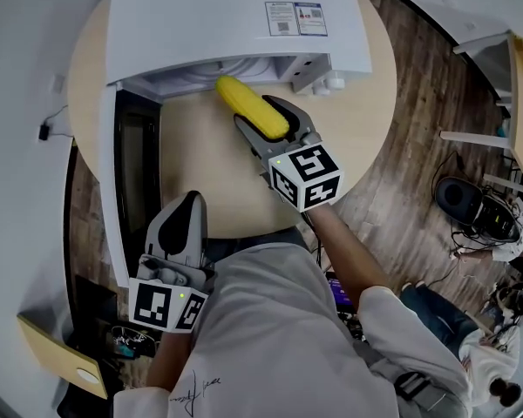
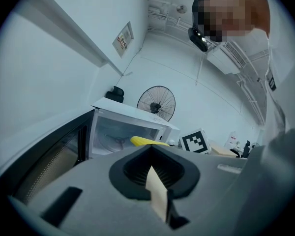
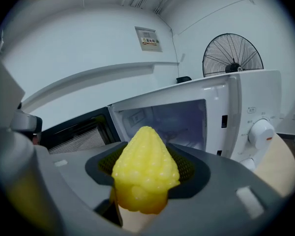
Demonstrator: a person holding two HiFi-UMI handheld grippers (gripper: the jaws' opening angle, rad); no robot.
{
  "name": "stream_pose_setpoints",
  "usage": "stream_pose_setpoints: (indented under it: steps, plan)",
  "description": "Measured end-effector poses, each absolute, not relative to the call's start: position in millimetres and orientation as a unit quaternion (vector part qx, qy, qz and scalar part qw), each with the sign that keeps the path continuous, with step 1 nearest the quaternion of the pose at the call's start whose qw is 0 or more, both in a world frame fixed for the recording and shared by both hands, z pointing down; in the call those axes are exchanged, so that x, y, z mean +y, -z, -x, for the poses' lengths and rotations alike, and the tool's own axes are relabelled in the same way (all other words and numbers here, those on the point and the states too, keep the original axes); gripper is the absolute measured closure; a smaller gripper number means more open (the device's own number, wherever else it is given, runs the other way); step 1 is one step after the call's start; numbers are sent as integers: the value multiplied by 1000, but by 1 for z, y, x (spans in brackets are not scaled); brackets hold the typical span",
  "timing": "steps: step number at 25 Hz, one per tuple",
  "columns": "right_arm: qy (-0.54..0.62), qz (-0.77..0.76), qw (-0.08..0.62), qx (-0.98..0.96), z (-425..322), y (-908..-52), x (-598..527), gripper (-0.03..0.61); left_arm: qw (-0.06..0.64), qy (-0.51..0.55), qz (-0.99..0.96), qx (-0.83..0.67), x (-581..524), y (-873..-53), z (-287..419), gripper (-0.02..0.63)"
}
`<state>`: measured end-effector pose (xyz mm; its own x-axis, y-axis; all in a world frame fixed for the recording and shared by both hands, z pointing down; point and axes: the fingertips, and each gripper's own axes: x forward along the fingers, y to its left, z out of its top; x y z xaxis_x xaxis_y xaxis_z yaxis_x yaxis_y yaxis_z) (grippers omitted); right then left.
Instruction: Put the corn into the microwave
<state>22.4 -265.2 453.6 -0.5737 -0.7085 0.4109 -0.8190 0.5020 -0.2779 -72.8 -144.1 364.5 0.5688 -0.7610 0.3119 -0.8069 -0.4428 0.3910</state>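
A yellow corn cob (image 1: 251, 107) is clamped lengthwise in my right gripper (image 1: 275, 133), its tip reaching the mouth of the white microwave (image 1: 231, 20). In the right gripper view the corn (image 3: 144, 173) fills the space between the jaws and points at the open cavity (image 3: 169, 121). The microwave door (image 1: 135, 181) stands swung open to the left. My left gripper (image 1: 181, 225) hangs back near the door's end with its jaws together and nothing between them; in its own view the corn (image 2: 146, 141) shows in front of the microwave (image 2: 120, 129).
The microwave sits on a round wooden table (image 1: 357, 124). Control knobs (image 3: 259, 132) are on the panel right of the cavity. A fan (image 3: 232, 55) stands behind the microwave. Chairs and cables (image 1: 475, 207) lie on the floor to the right.
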Motion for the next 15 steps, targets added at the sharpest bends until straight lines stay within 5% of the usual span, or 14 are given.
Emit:
stream_pose_setpoints:
  steps: [15]
  plan:
    - [-224,-452,123,-855,-5,-483,-330,318,266,-57,-831,-486,-158,-373,85,618]
